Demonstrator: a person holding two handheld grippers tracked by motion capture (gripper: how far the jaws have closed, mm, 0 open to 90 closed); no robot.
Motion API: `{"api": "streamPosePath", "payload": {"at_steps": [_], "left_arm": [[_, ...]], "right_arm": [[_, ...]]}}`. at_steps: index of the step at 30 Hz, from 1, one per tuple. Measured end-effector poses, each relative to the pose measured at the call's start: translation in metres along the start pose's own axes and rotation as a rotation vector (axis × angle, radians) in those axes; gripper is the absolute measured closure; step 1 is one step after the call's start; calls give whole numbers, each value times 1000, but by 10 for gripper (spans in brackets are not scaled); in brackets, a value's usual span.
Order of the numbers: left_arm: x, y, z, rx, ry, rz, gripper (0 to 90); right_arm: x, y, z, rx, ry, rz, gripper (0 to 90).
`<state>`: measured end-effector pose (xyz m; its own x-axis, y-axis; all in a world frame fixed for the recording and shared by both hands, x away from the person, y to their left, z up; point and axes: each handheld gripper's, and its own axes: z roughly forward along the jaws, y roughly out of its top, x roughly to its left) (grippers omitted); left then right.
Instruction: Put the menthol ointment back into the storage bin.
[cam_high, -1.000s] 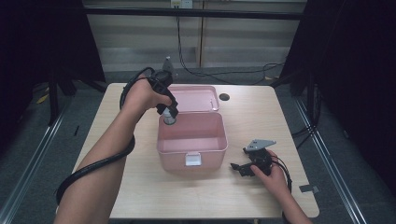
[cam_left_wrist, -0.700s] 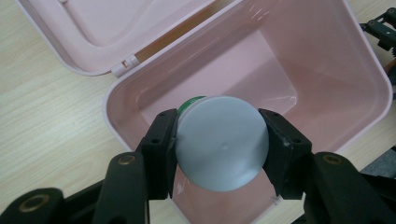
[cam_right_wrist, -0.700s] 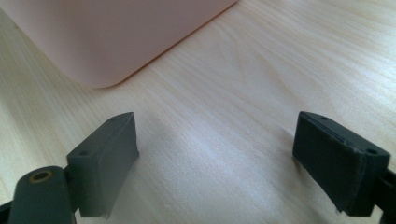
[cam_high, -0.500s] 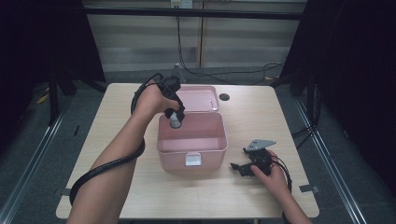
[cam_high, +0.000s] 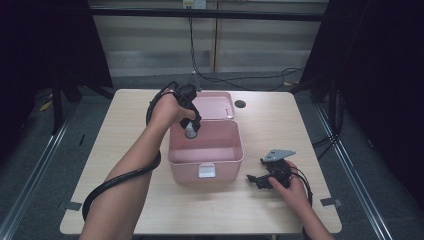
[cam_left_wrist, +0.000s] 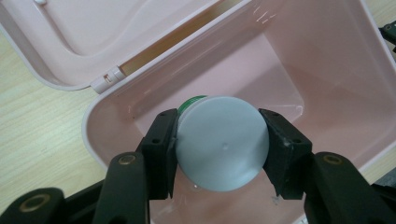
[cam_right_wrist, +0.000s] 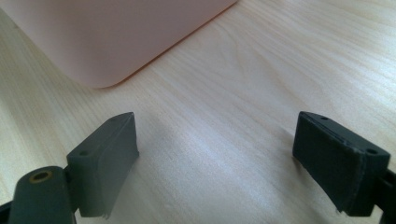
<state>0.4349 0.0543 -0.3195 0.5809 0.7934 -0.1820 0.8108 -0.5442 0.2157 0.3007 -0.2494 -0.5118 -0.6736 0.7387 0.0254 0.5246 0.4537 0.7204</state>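
Note:
A pink plastic box (cam_high: 206, 161) stands open in the middle of the table, its lid (cam_high: 216, 104) folded back behind it. My left gripper (cam_high: 191, 129) points down over the box's back left corner and is shut on a round grey-capped container (cam_left_wrist: 218, 136) with a green band under the cap. In the left gripper view the two black pads (cam_left_wrist: 161, 144) press on either side of the grey cap above the bare pink box floor (cam_left_wrist: 252, 84). My right gripper (cam_high: 260, 180) rests on the table to the right of the box, jaws wide open with nothing between them, facing the box's side (cam_right_wrist: 116, 37).
A light wooden table (cam_high: 125, 125) carries the box. A small dark round hole (cam_high: 240, 104) lies by the lid at the back. Cables run across the floor behind the table. Dark frames stand at both sides.
My left hand has carried the grey-capped container rightward and downward, from beside the box's back left edge to over its interior. The right gripper has stayed still.

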Motion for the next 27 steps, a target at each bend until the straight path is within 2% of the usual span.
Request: {"api": "streamPosePath", "payload": {"at_steps": [16, 27], "left_arm": [[-1, 5, 20, 5, 1, -20, 503], [2, 5, 40, 10, 4, -53, 504]], "right_arm": [[0, 0, 0, 0, 0, 0, 133], [0, 0, 0, 0, 0, 0, 133]]}}
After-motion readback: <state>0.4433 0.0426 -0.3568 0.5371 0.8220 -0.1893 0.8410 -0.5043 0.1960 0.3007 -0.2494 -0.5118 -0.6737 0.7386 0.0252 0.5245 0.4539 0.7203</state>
